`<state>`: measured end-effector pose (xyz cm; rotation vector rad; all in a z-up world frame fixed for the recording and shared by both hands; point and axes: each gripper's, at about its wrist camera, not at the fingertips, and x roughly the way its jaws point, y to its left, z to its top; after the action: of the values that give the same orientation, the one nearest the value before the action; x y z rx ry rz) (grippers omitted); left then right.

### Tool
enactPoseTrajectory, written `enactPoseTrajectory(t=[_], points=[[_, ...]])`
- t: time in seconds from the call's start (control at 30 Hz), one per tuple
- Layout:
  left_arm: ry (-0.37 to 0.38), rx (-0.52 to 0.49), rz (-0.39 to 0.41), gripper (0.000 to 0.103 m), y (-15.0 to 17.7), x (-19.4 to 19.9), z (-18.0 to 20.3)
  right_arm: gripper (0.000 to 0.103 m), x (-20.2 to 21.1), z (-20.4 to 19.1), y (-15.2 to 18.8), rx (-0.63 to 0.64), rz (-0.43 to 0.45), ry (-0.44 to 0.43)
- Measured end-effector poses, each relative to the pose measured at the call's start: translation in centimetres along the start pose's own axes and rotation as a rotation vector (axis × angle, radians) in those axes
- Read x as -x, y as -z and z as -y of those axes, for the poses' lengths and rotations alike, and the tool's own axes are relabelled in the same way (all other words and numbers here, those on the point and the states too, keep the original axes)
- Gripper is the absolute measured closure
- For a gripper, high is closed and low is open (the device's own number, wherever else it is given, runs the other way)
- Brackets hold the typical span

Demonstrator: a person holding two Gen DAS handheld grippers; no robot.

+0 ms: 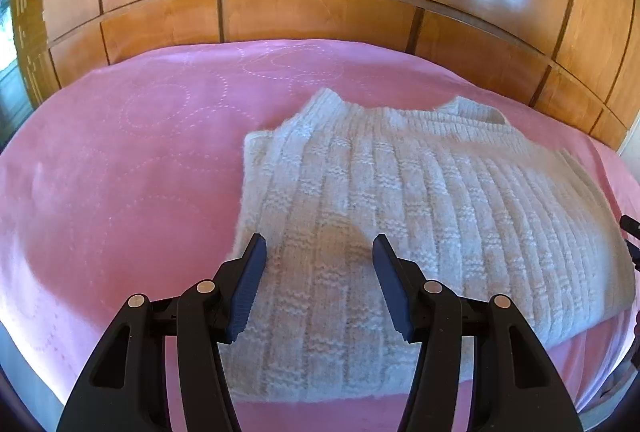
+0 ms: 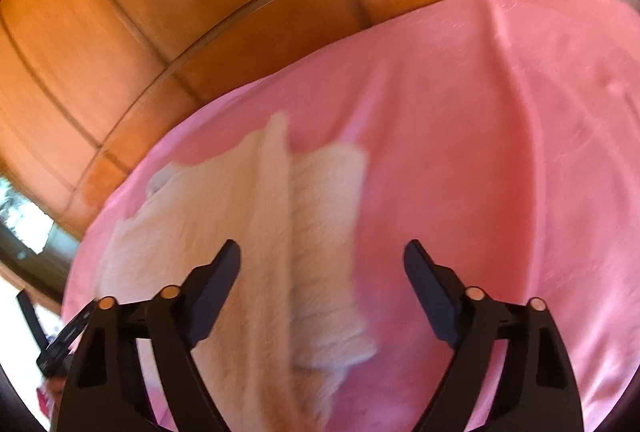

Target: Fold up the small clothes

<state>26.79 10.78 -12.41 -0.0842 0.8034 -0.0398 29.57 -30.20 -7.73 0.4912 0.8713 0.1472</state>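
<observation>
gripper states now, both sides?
Left gripper: open, empty, above the white knit sweater.
Right gripper: open, empty; view is motion-blurred.

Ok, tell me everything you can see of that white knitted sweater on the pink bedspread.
The white ribbed knitted sweater looks thick and woolly, with blocks of textured stitch between the ribs. It lies flat on the pink bedspread, its ribbed collar at the far end, by the wooden wardrobe. The right wrist view, blurred, shows a lengthwise ridge along it. The left gripper and right gripper hover open over it; neither visibly grips it.
</observation>
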Motion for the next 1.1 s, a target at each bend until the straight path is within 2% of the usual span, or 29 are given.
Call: enactPoseTrajectory(t=[0.1, 0.2, 0.37, 0.57, 0.6, 0.77, 1.1], points=[[0.011, -0.015, -0.005, 0.048, -0.1, 0.2, 1.0, 0.031, -1.3, -1.1, 1.7, 0.041, -0.087, -0.045], [0.031, -0.042, -0.004, 0.048, 0.0, 0.8, 2.7, 0.031, -1.2, -1.6, 3.4, 0.096, -0.085, -0.033], [0.053, -0.108, 0.005, 0.048, 0.3, 1.3, 5.8, 0.027, -0.9, -0.7, 3.1, 0.070, -0.094, -0.091], [0.080, -0.148, -0.001, 0.049, 0.6, 0.9, 8.1, 0.027, -0.8, -1.1, 3.6, 0.089, -0.067, -0.081], [0.082, -0.154, -0.003, 0.048, 0.7, 0.8, 8.4, 0.029, -0.7, -1.2, 3.7, 0.090, -0.064, -0.074], [0.082, -0.164, -0.013, 0.049, 0.8, 0.4, 9.0, 0.058, -0.8, -1.1, 3.3, 0.074, -0.095, -0.096], [0.104, -0.147, -0.031, 0.048, 1.0, 0.0, 8.6, 0.072, -1.4, -2.4, 2.5, 0.071, -0.146, -0.083]])
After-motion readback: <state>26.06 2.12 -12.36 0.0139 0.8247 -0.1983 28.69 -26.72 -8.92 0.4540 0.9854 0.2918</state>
